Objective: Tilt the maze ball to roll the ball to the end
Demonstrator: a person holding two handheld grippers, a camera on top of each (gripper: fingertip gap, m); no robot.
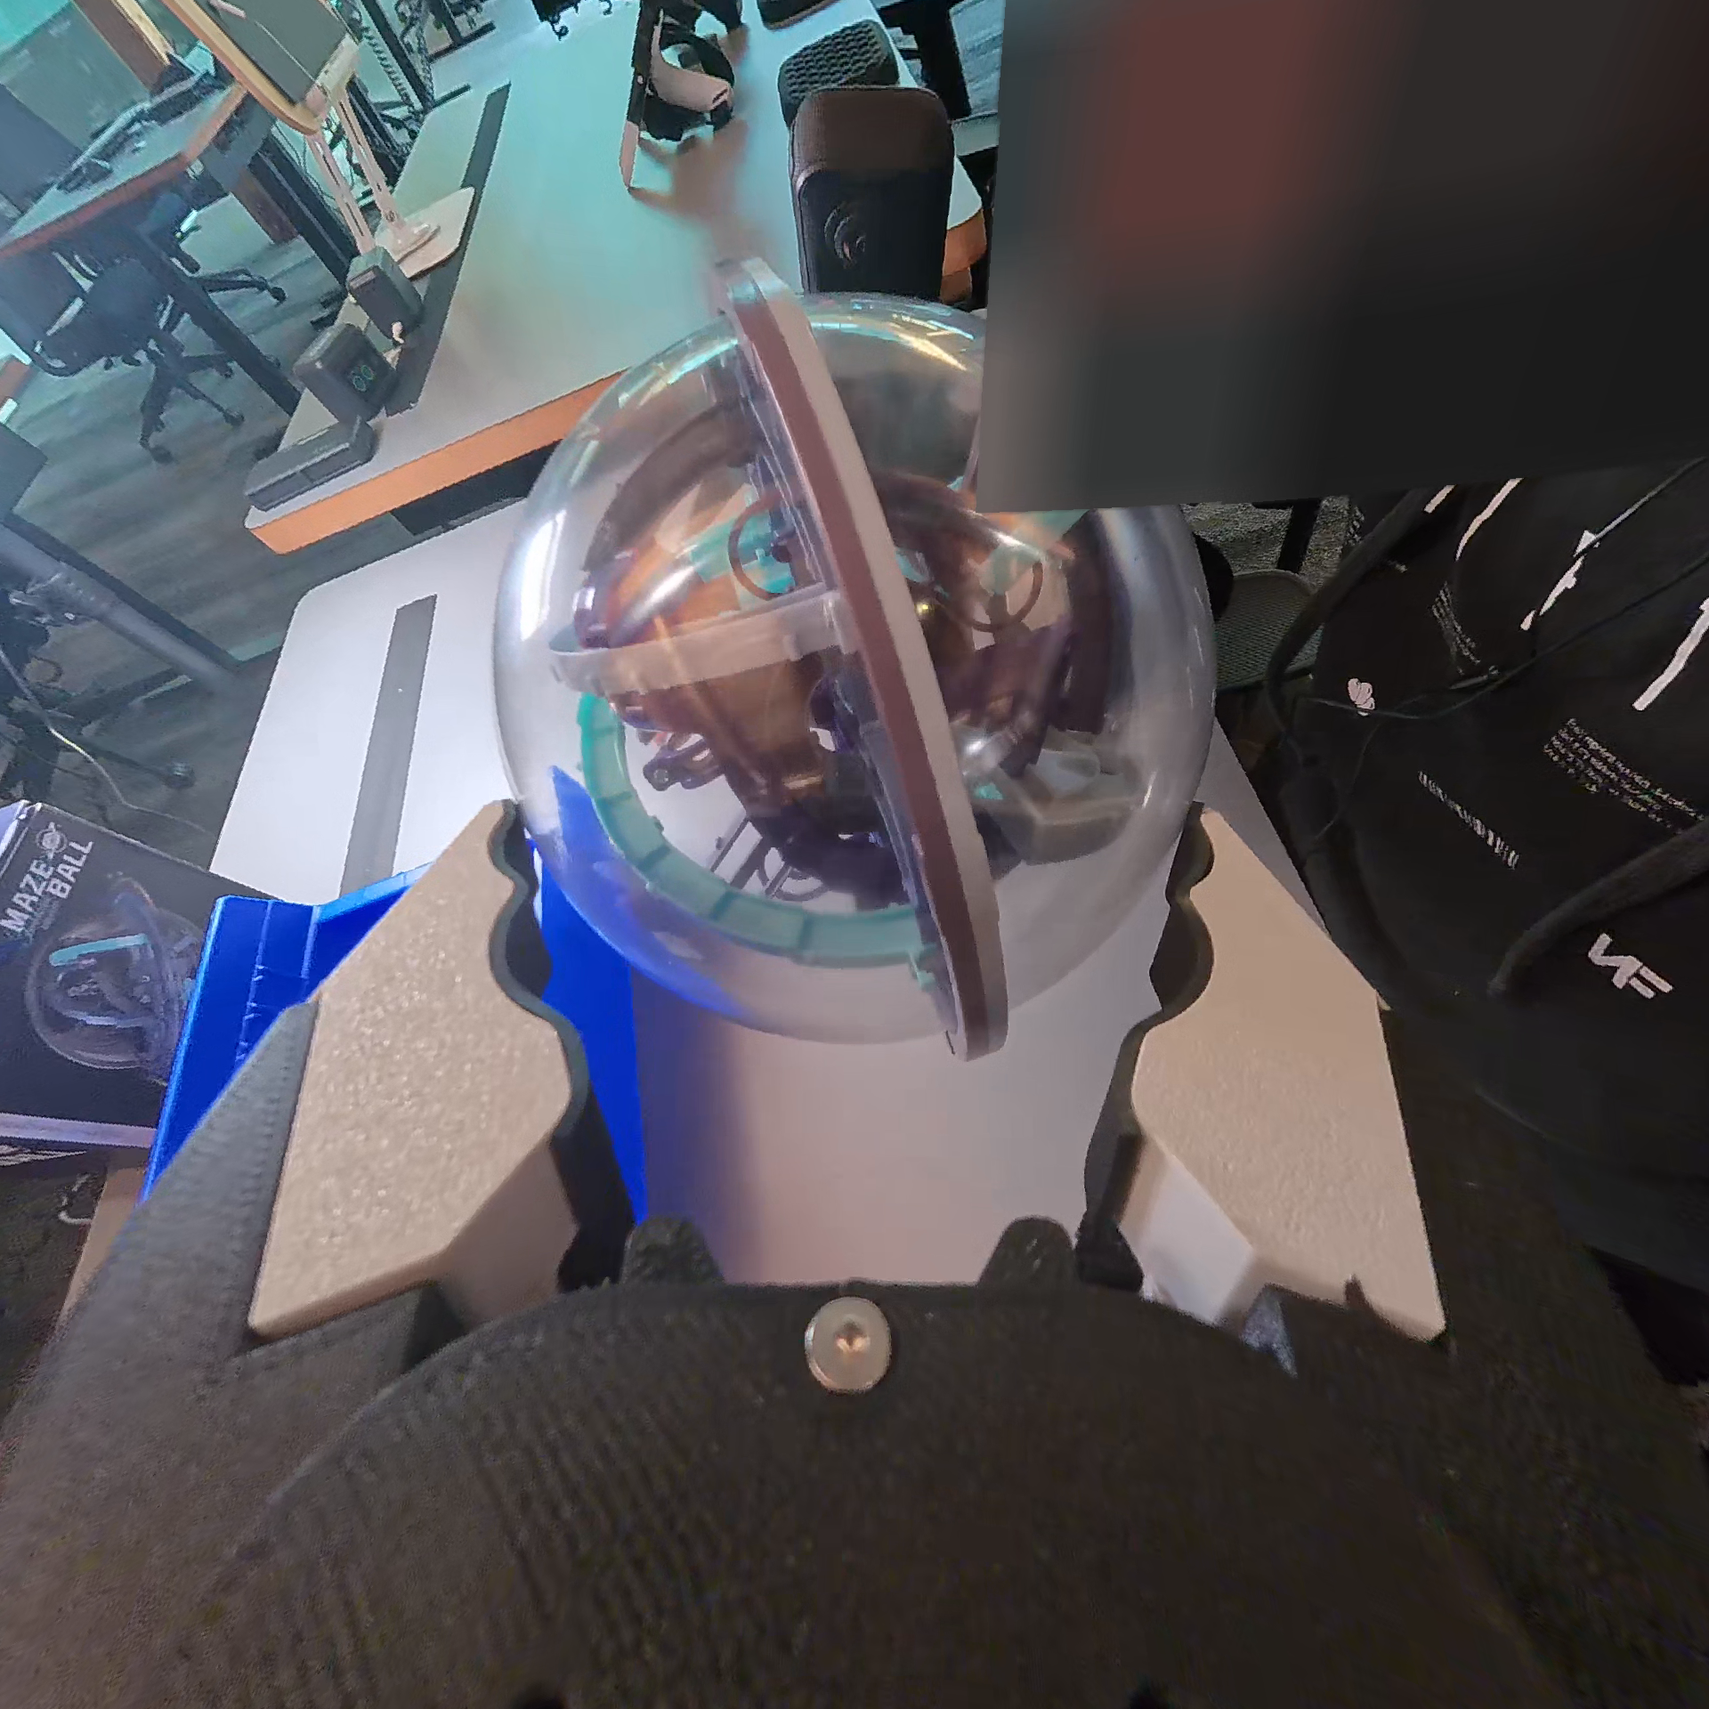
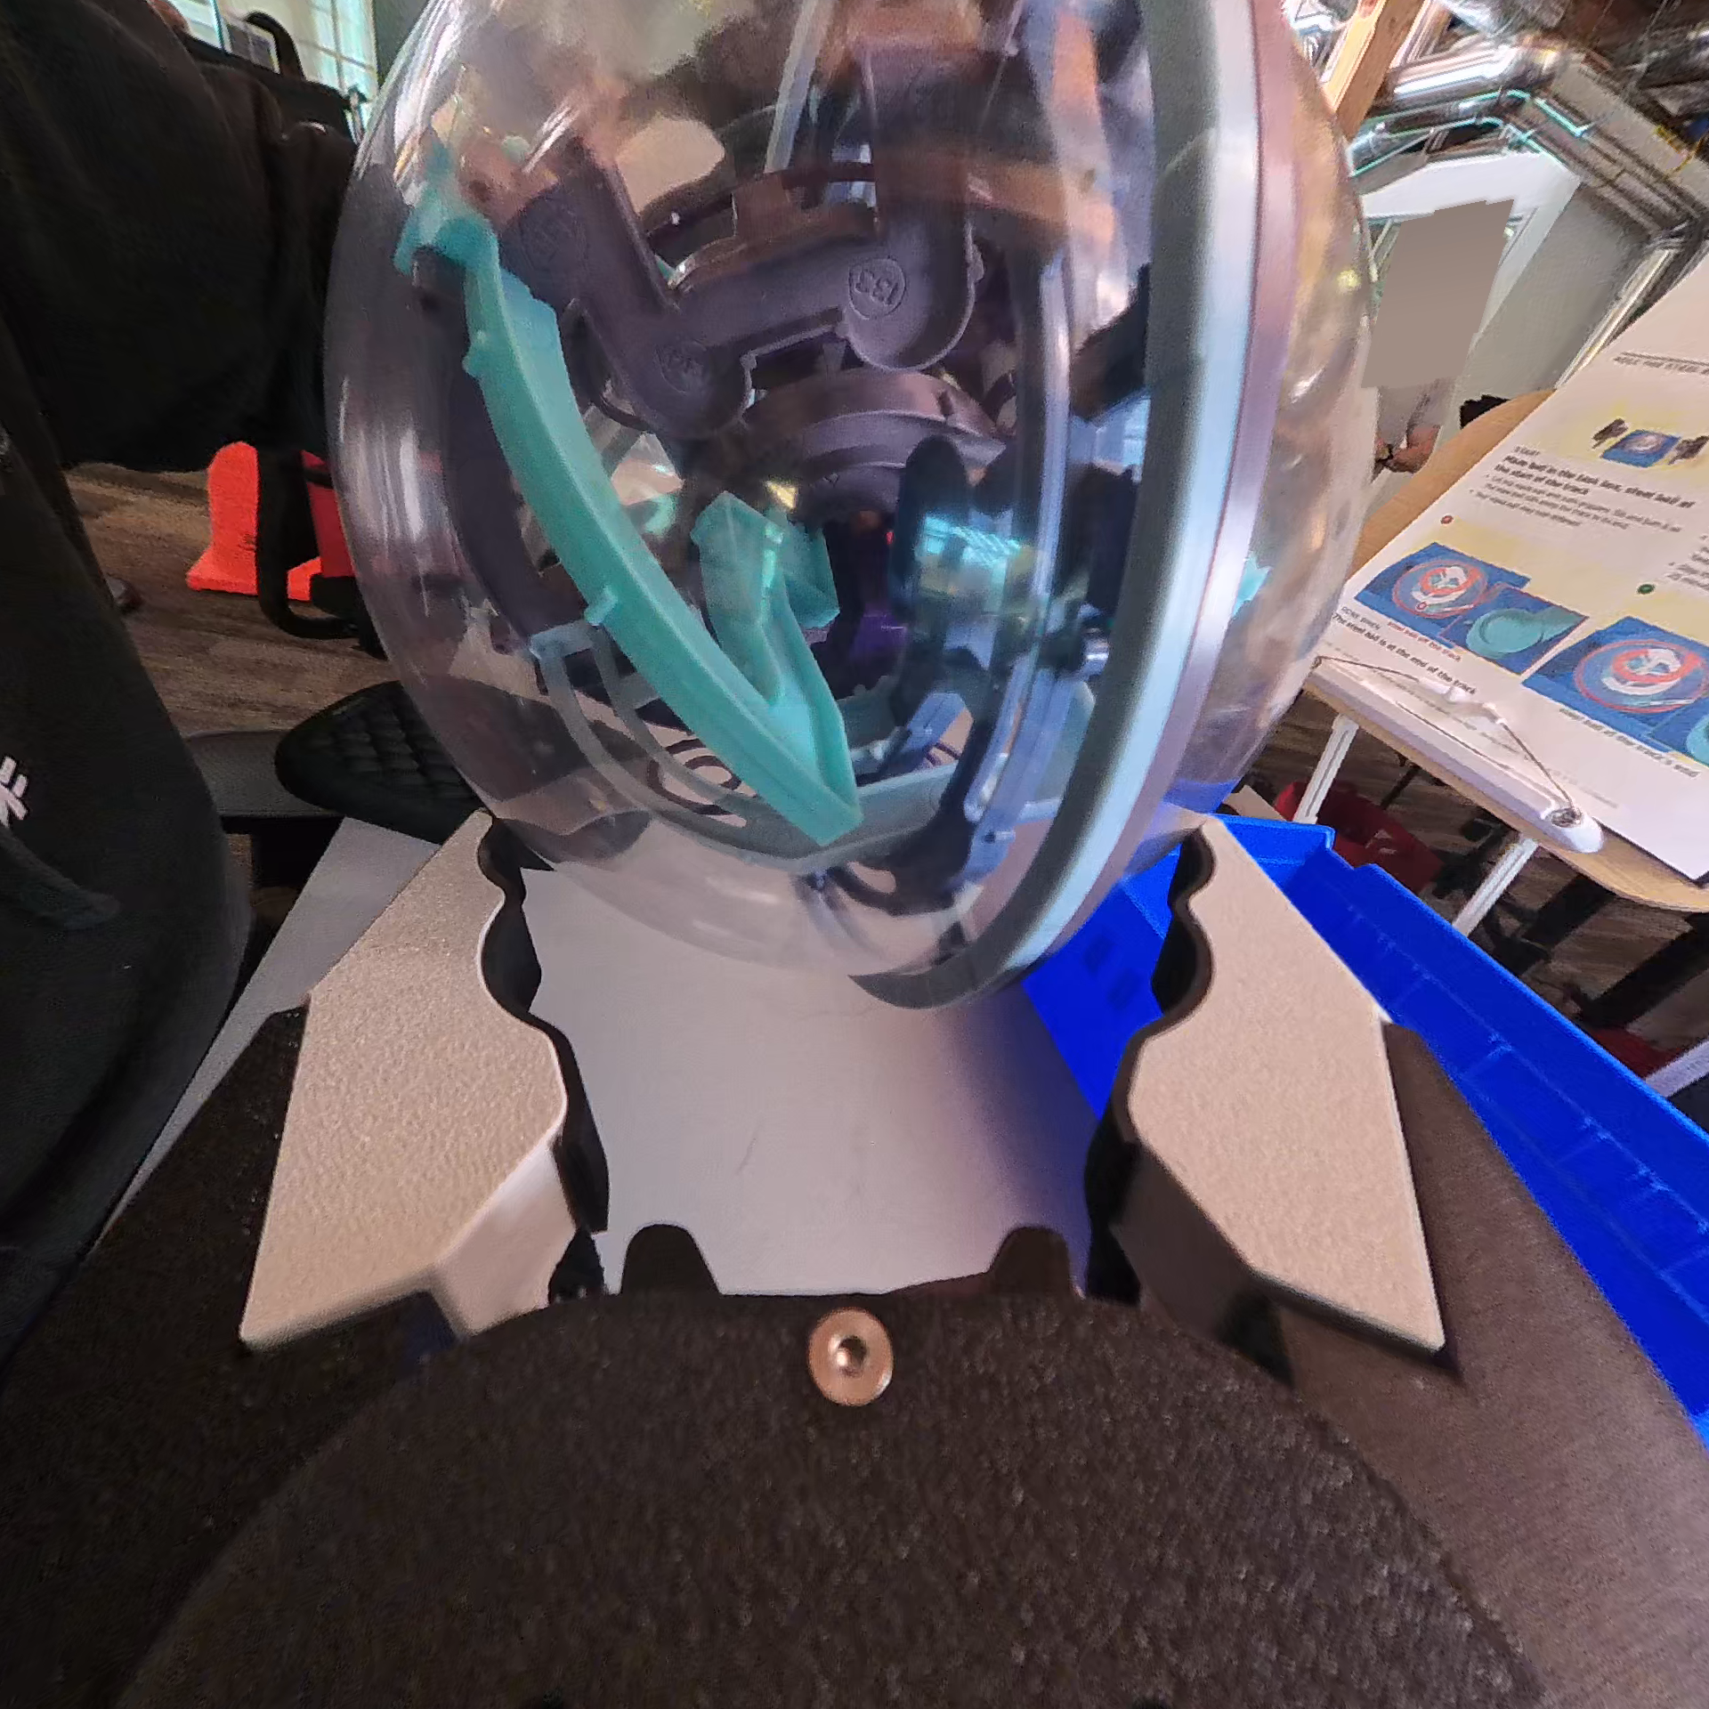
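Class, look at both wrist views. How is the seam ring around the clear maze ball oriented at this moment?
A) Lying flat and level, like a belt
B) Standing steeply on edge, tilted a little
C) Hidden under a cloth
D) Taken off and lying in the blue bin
B: in both views the ring runs from top to bottom around the maze ball, steep and slightly slanted, above the blue bin.

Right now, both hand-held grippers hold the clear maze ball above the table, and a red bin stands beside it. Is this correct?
Not quite: the bin is blue, not red, as the right wrist view shows. The rest stands: the left hand-held gripper and the right hand-held gripper hold the clear maze ball above the table.
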